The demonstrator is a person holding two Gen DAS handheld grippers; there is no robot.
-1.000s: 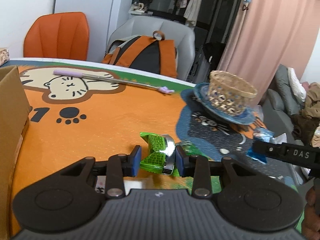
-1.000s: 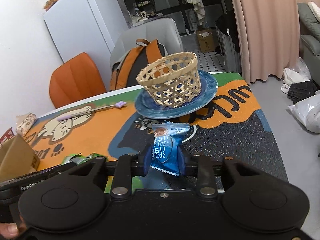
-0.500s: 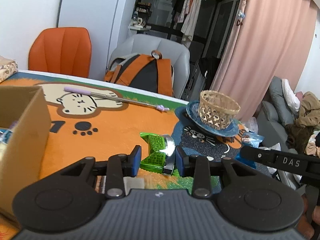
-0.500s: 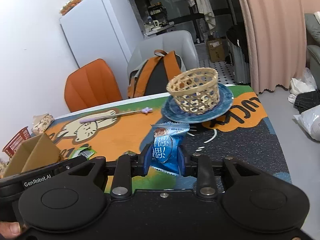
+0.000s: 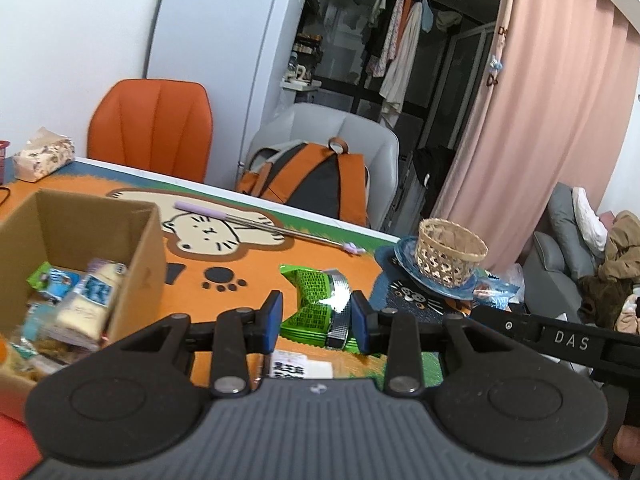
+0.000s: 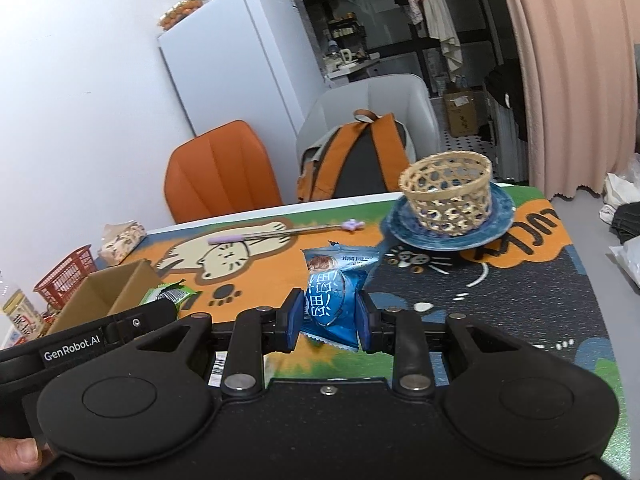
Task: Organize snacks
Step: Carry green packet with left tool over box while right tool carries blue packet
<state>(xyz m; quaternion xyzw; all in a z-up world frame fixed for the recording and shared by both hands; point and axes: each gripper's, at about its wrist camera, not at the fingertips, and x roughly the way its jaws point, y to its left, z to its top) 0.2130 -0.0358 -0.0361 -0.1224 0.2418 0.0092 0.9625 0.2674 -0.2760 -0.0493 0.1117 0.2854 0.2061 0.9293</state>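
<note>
My left gripper (image 5: 316,322) is shut on a green snack packet (image 5: 316,300) and holds it above the table. My right gripper (image 6: 330,322) is shut on a blue snack packet (image 6: 334,300), also lifted; that packet shows at the right in the left wrist view (image 5: 496,290). An open cardboard box (image 5: 80,236) with several snack packets inside stands at the left; its rim shows in the right wrist view (image 6: 108,292). The green packet peeks out beside it (image 6: 168,294).
A woven basket (image 6: 448,188) sits on a blue plate (image 6: 496,220) at the table's far right. A purple-handled stick (image 6: 280,234) lies across the cartoon mat. A red basket (image 6: 68,276) and tissue pack (image 5: 44,154) stand far left. Chairs and a backpack (image 5: 308,180) are behind.
Both grippers have risen and drawn back towards the left, each still holding its packet. The cardboard box and its contents have come into fuller view.
</note>
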